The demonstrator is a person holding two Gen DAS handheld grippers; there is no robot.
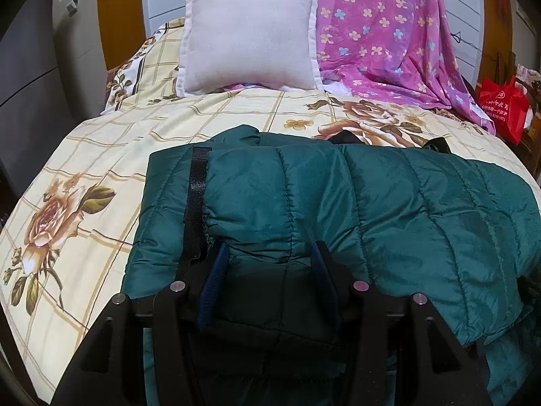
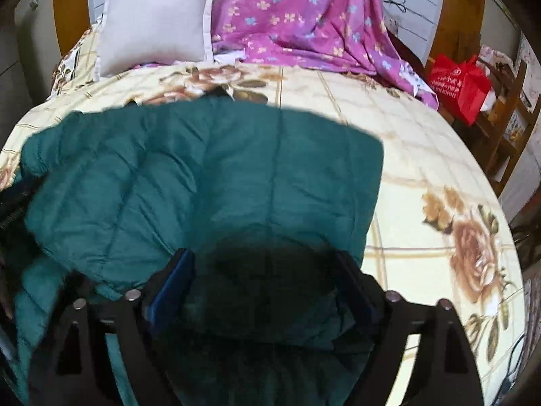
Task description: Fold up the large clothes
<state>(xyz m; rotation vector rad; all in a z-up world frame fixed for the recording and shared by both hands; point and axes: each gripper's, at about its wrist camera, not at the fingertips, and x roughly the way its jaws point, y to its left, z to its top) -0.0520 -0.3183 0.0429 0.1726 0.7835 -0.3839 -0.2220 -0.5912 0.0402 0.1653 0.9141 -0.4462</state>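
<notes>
Nearest to us, the left gripper [image 1: 267, 253] has a thick puffy fold of the green jacket [image 1: 372, 196] between its blue pads, and the pads press on it, so we hold it there. The jacket lies on the bed [image 1: 101, 155], spreading ahead of this gripper and off to its right. Just left of the gripper runs a black rough strap [image 1: 196, 196] on a gathered cuff.

The right gripper [image 2: 267, 267] stands wide, with the jacket's edge lying loose between its pads, and we think nothing is pinched there.

What could go wrong? The jacket is slick, shiny and puffy, stitched into soft rows. We think it may spring open when we let go, because the stuffing pushes back. It may slide on the smooth flowered sheet too. The rough strap could snag on the cloth. If only one gripper holds, the fold may go crooked.

Far ahead of both grippers sit a soft pale square pillow [image 1: 247, 37] and a thin pink flowered cloth [image 1: 389, 34]. Right of that is a crinkly red bag [image 1: 503, 105].
</notes>
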